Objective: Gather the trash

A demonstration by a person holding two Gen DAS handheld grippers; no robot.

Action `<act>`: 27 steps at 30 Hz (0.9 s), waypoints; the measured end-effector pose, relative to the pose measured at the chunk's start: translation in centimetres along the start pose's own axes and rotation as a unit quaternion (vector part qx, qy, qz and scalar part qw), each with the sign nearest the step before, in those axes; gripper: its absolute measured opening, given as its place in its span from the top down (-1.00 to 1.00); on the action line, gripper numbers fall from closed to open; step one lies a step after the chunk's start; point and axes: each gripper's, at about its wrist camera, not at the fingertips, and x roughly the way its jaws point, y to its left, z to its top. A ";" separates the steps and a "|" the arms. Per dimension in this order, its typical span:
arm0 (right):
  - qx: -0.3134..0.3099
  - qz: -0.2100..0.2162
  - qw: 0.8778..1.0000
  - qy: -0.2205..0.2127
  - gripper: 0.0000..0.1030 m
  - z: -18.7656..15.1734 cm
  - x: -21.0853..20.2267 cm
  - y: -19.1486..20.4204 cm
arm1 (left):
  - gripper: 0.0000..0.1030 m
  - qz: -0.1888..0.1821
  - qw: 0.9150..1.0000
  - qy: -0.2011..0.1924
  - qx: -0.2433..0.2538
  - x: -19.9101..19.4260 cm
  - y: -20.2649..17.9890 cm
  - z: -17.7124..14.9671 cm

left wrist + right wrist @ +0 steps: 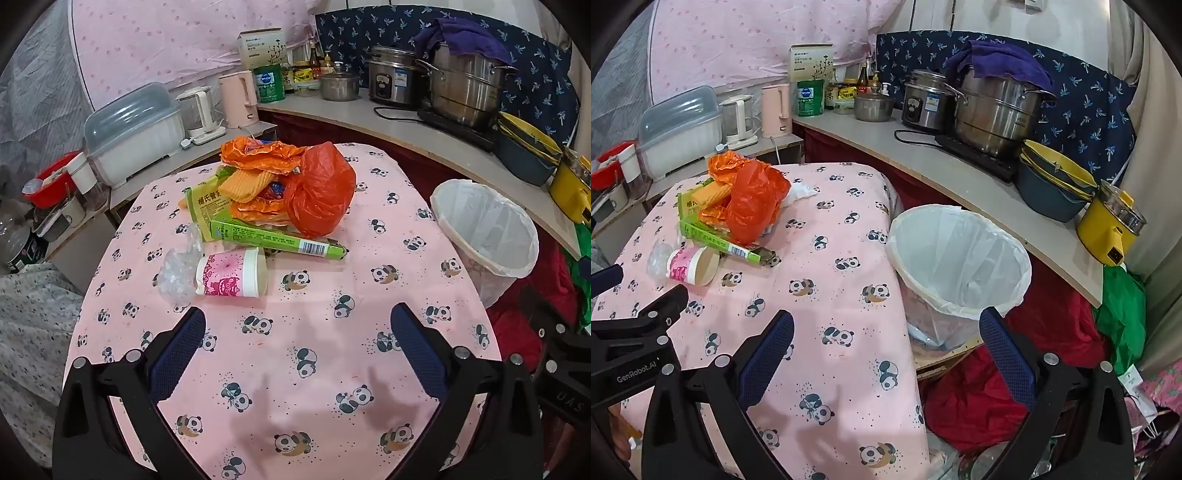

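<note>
A heap of trash lies at the far side of the pink panda tablecloth [295, 350]: a red plastic bag [321, 192], orange wrappers [258, 155], a long green box [273, 236], a tipped pink paper cup [232, 273] and crumpled clear plastic [177, 273]. My left gripper [297, 325] hovers open over bare cloth, short of the cup. The white-lined bin [956, 262] stands beside the table's right edge. My right gripper [886, 328] is open with nothing between its fingers, spanning the table edge and the bin. The red bag [753, 203] and cup [694, 266] lie far left of it.
A curved counter [923, 158] behind holds a steel stockpot [997, 114], rice cooker [927, 103], yellow and blue bowls [1052, 184] and a yellow pot [1108, 225]. Kettles [236, 99] and a dish box [136, 133] stand far left. Red cloth [979, 398] lies on the floor under the bin.
</note>
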 end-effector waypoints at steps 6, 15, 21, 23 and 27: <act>-0.002 0.002 1.000 0.002 -0.87 0.1 0.0 0.3 | -0.86 0.000 1.000 -0.003 0.001 -0.2 -0.1 -0.1; -0.002 -0.007 1.000 -0.001 -0.87 0.5 -0.4 0.4 | -0.86 -0.004 1.000 0.000 0.003 0.5 0.1 -0.2; 0.001 -0.011 1.000 -0.002 -0.87 0.5 -0.7 0.2 | -0.86 -0.007 1.000 0.001 0.008 0.6 -0.3 -0.6; 0.001 -0.012 1.000 -0.003 -0.87 0.4 -0.8 0.2 | -0.86 -0.010 1.000 0.001 0.009 0.0 -0.5 -0.3; 0.002 -0.014 1.000 -0.004 -0.87 0.4 -0.9 0.2 | -0.86 -0.014 1.000 0.001 0.007 -0.3 -0.5 -0.2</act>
